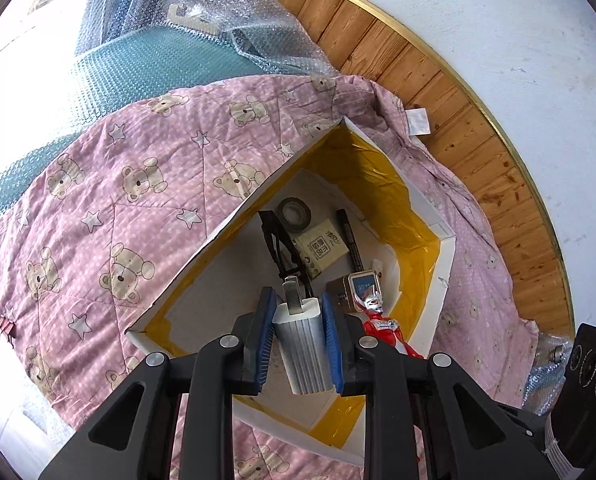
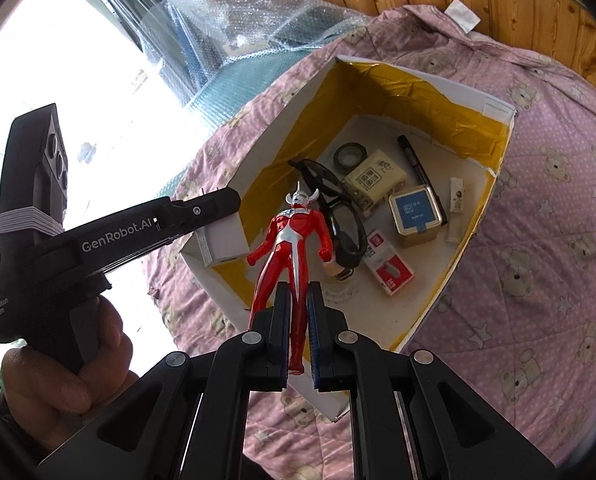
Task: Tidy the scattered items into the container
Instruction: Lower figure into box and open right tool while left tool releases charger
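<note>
My left gripper (image 1: 298,300) is shut on a white charger plug (image 1: 302,344) with ribbed sides, held over the near corner of the white box (image 1: 214,236) with a yellow-taped inside. From the right wrist view, the left gripper (image 2: 218,216) and the plug (image 2: 224,242) hang just above the box's left wall (image 2: 282,120). My right gripper (image 2: 298,292) is shut on the legs of a red and silver toy figure (image 2: 294,236), held above the box. The figure (image 1: 382,324) also shows beside the plug in the left wrist view.
Inside the box lie a tape roll (image 2: 350,156), a yellow notepad (image 2: 376,180), a black marker (image 2: 416,164), a square tin (image 2: 416,210), a red-white packet (image 2: 390,268) and black glasses (image 2: 338,208). The box rests on a pink bear-print quilt (image 1: 110,208). A wooden wall (image 1: 478,140) runs behind. A hand (image 2: 66,368) holds the left gripper.
</note>
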### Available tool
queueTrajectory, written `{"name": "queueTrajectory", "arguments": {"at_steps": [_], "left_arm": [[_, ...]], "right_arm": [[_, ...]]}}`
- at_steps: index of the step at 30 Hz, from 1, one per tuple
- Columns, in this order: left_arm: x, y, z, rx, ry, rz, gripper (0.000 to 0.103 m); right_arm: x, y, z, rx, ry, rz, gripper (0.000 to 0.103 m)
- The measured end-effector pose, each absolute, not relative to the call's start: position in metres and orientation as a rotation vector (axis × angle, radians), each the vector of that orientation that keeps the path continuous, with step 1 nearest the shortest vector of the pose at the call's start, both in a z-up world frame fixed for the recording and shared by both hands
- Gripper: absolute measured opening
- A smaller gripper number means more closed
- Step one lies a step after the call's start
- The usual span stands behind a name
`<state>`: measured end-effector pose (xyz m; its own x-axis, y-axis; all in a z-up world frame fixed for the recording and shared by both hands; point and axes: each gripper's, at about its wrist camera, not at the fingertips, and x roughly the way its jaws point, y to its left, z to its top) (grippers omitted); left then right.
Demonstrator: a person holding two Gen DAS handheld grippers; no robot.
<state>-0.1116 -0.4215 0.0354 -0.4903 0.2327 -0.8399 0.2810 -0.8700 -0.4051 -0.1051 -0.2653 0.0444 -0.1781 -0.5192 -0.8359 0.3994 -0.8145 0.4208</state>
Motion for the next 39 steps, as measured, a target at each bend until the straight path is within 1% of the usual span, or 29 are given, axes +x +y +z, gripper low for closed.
{"name": "queueTrajectory", "arguments": {"at_steps": [3,5,6,7,8,11,15,23,30,39], "left_arm": [[-0.119,-0.424,0.032,1.573,0.787,-2.558,0.025],[-0.128,-0.425,0.021,1.605,0.786,-2.542,0.026],[-0.132,-0.425,0.015,1.621,0.785,-2.534,0.034],[-0.138,-0.426,0.003,1.690,0.782,-2.480,0.042],[-0.140,-0.429,-0.008,1.736,0.790,-2.403,0.056],[-0.134,-0.444,-0.019,1.737,0.947,-2.336,0.059],[-0.129,-0.444,-0.012,1.736,0.901,-2.367,0.059],[-0.128,-0.418,-0.006,1.798,0.875,-2.391,0.059],[-0.124,-0.405,0.008,1.784,0.781,-2.445,0.059],[-0.109,-0.400,0.013,1.781,0.777,-2.446,0.059]], "right_arm": [[-0.110,-0.269,0.040,1.510,-0.132,-2.037,0.009],[-0.115,-0.271,0.035,1.514,-0.121,-2.051,0.013],[-0.117,-0.272,0.027,1.550,-0.113,-2.036,0.032],[-0.120,-0.273,0.019,1.586,-0.104,-2.020,0.047],[-0.122,-0.274,0.012,1.617,-0.100,-2.005,0.051],[-0.120,-0.266,0.006,1.640,-0.122,-1.986,0.051],[-0.115,-0.255,0.009,1.640,-0.141,-1.972,0.051],[-0.104,-0.252,0.021,1.608,-0.111,-1.957,0.051],[-0.093,-0.255,0.021,1.606,-0.068,-1.956,0.051],[-0.083,-0.258,0.024,1.618,0.031,-1.984,0.051]]}}
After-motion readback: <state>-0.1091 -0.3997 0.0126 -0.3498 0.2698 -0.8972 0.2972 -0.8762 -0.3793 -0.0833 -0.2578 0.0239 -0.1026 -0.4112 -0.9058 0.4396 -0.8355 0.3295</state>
